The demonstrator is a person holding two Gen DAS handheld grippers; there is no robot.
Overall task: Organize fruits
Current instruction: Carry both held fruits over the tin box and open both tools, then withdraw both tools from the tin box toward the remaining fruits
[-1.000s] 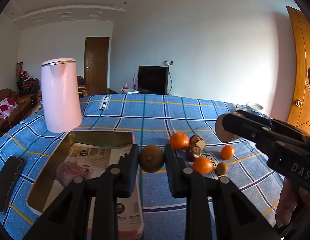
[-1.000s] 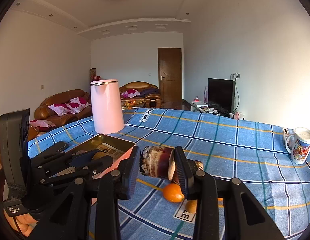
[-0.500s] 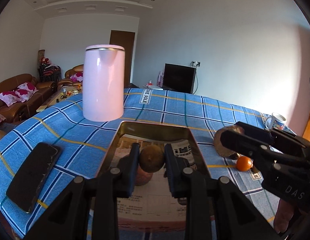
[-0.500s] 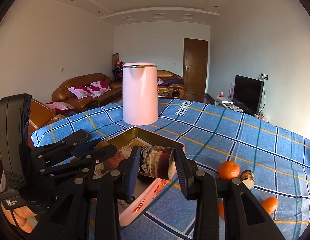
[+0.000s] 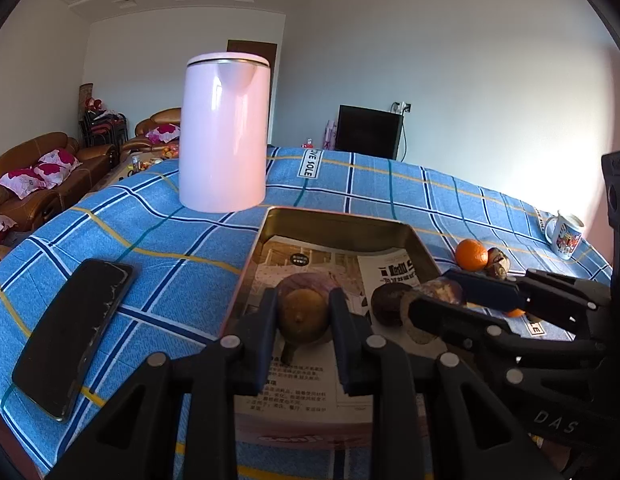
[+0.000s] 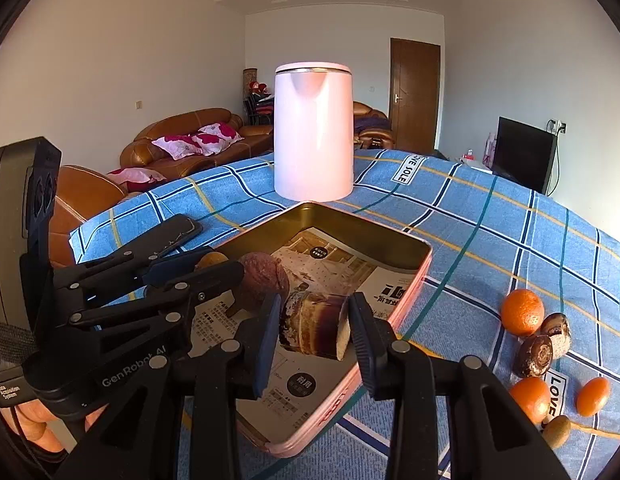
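My left gripper point(image 5: 303, 316) is shut on a brown round fruit point(image 5: 301, 314) and holds it low over the paper-lined pink tin tray point(image 5: 342, 224), in front of a purple fruit point(image 5: 310, 282) lying in the tray. My right gripper point(image 6: 313, 330) is shut on a cut brown fruit piece point(image 6: 312, 330) over the same tray point(image 6: 424, 268). It also shows in the left wrist view point(image 5: 434, 300), beside a dark fruit point(image 5: 388, 308) in the tray. Oranges point(image 6: 522, 312) and small brown fruits point(image 6: 538, 354) lie on the blue cloth to the right.
A tall pink kettle point(image 5: 223, 132) stands just behind the tray. A black phone point(image 5: 75, 336) lies left of the tray. A printed mug point(image 5: 566, 232) stands at the far right. The table edge drops off at the left toward brown sofas point(image 6: 189, 140).
Both grippers have moved left and forward from above the loose fruits to low over the tray, each still holding its fruit.
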